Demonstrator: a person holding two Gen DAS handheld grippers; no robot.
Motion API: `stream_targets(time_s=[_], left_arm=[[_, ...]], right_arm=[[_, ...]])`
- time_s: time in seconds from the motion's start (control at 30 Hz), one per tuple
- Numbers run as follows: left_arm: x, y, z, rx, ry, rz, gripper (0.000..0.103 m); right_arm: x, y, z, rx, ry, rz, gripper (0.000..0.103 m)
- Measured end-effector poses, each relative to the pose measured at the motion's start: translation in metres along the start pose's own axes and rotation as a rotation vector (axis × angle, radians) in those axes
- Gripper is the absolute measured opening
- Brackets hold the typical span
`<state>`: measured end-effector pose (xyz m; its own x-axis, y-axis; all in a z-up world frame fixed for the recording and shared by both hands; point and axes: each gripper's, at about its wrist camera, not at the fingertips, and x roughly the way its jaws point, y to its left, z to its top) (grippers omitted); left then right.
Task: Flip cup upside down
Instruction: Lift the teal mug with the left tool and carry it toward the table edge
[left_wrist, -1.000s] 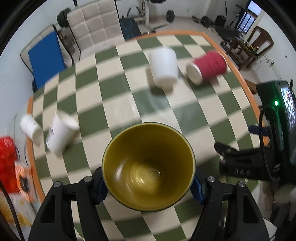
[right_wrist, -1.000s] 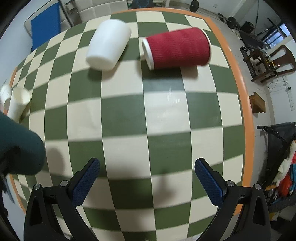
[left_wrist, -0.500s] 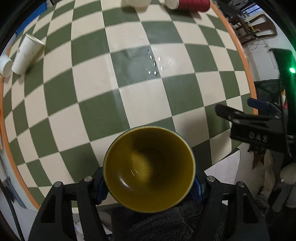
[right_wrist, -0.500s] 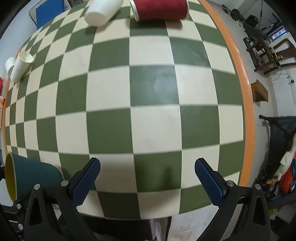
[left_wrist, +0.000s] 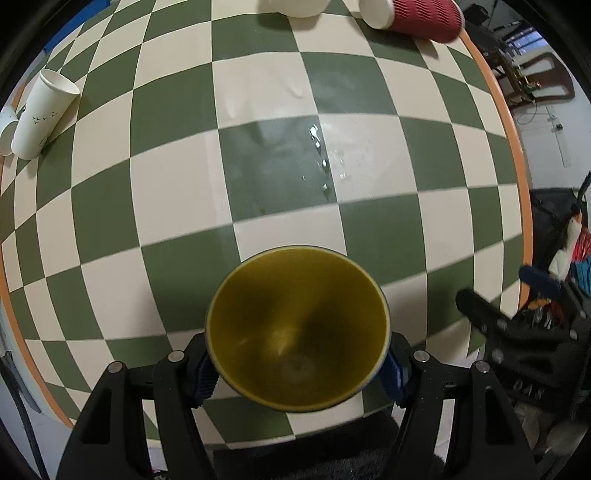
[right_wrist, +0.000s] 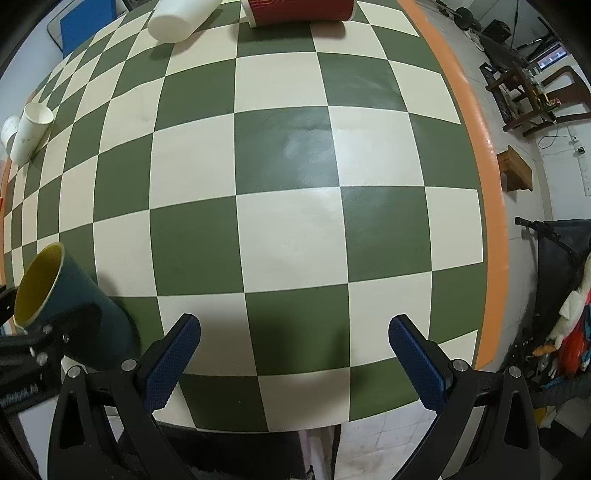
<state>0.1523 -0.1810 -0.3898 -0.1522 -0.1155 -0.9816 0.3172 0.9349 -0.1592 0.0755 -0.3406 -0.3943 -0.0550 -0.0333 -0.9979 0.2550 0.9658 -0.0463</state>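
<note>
The left gripper (left_wrist: 297, 373) was clamped on the cup (left_wrist: 297, 328), its blue pads pressed against the cup's two sides below the rim. The cup was dark teal outside and yellow inside, held in the air over the near edge of the checkered table (left_wrist: 177, 192), with its mouth pointing forward and down toward the tabletop. From the right wrist view the cup (right_wrist: 66, 306) looked tilted, not yet fully inverted. To the right of the cup, the right gripper (right_wrist: 294, 363) hung spread wide, holding nothing.

To finish the flip well, I judged the wrist should roll on until the rim was level with the table, then lower straight down so the whole rim landed at once. Letting go too early or with the rim tilted could tip the cup over.

Beyond the cup, bare squares offered landing room. Farther off to the left of the cup lay two white paper cups (left_wrist: 40, 114), and at the far edge beyond it a white cup (right_wrist: 181, 16) and a red cup (left_wrist: 417, 16) lay on their sides.
</note>
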Motion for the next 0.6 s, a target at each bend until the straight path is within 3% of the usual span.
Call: stream_targets(time_s=[0.3,0.6], left_arm=[[0.012,0.020,0.024,-0.113,0.028,-0.019,0.068],[0.016,0.026,0.019,-0.145,0.043,-0.006,0.068]], right_arm=[[0.011,0.010,0.015,-0.005,0.016,-0.017,0.103],[0.007,0.008,0.026,0.014,0.016,-0.004,0.103]])
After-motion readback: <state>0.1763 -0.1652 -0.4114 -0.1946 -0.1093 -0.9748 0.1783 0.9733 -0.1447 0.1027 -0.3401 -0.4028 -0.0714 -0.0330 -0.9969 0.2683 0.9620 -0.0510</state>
